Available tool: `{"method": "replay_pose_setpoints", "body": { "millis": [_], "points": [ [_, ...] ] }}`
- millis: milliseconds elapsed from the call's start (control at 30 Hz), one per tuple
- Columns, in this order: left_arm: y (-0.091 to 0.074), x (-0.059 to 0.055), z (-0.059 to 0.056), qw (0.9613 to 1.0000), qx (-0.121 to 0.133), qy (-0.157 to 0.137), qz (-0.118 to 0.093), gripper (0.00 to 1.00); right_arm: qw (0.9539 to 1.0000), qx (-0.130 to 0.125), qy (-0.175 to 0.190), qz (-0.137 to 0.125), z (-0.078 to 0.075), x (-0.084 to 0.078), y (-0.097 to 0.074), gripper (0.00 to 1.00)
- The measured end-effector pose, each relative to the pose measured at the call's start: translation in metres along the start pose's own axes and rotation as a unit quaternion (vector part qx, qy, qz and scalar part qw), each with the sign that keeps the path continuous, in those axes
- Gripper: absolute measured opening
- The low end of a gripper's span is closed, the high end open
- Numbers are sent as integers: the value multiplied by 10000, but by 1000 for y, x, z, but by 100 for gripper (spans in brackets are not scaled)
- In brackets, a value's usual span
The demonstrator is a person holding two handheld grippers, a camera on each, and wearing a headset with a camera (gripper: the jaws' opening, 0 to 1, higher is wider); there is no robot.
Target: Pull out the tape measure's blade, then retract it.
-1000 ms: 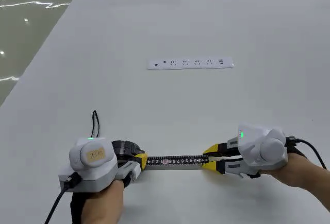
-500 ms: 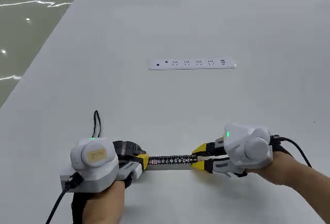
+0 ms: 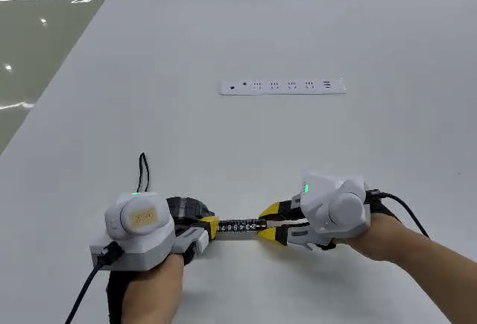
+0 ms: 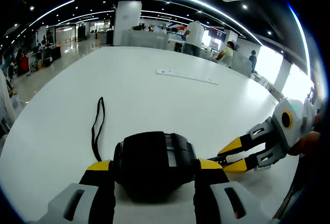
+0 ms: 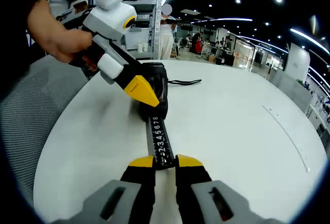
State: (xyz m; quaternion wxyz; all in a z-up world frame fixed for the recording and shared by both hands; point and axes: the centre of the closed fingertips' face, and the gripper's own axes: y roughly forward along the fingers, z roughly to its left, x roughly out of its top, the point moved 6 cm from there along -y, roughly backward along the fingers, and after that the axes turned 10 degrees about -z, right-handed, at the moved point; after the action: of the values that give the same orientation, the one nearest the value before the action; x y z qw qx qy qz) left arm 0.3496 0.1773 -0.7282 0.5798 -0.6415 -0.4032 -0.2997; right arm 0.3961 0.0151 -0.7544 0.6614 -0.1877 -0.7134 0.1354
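The black tape measure case [image 3: 186, 211] lies on the white table, and my left gripper [image 3: 203, 230] is shut on it; in the left gripper view the case [image 4: 152, 163] sits between the yellow-tipped jaws. A short stretch of the dark numbered blade [image 3: 237, 227] runs from the case to the right. My right gripper [image 3: 268, 222] is shut on the blade's end, and in the right gripper view the blade [image 5: 160, 141] leads from my gripper [image 5: 160, 160] up to the case [image 5: 155, 90]. A black wrist strap [image 3: 141, 173] trails from the case.
A white power strip [image 3: 282, 86] lies flat in the middle of the table [image 3: 298, 33], well beyond the grippers. The table's left edge drops to a shiny floor [image 3: 37, 41]. Cables trail from both grippers toward the person's arms. People stand in the background of the gripper views.
My right gripper has moved left toward the case with the blade's end, so the exposed blade is much shorter. The left gripper and the case have stayed in place.
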Motion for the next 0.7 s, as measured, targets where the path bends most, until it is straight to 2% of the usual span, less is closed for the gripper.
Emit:
{"method": "replay_pose_setpoints", "body": {
  "millis": [700],
  "points": [
    [0,1,2,10000,-60,-47,56,58,9999,77,51,-145,9,21,43,13]
  ]
}}
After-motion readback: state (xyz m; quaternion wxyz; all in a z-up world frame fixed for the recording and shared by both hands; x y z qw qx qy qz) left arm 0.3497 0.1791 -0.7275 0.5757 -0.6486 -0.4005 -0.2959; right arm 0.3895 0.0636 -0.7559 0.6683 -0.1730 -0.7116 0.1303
